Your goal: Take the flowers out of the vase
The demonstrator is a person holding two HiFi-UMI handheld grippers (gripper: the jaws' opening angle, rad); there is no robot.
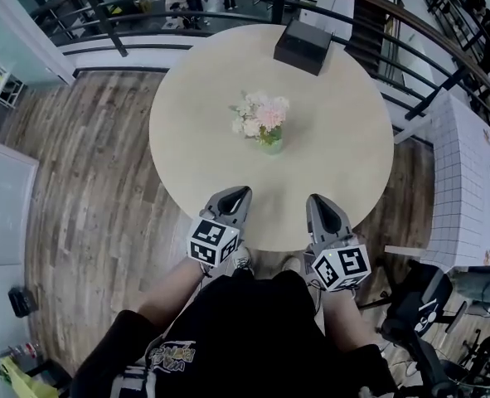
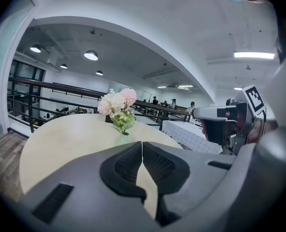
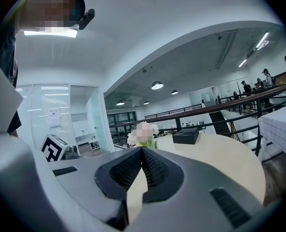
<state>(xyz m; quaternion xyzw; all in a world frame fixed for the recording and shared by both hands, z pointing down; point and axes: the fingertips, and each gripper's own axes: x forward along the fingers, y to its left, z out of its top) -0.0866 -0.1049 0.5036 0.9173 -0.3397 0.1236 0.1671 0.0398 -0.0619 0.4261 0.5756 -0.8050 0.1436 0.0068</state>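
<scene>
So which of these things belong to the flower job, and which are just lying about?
In the job: flowers, green vase, left hand-held gripper and right hand-held gripper, both shut and empty.
Just lying about: black box, white tiled table.

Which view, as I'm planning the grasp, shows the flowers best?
The left gripper view: the flowers stand side-on, blooms and leaves clear. The head view shows them small, from above; the right gripper view shows them small and partly blurred.
</scene>
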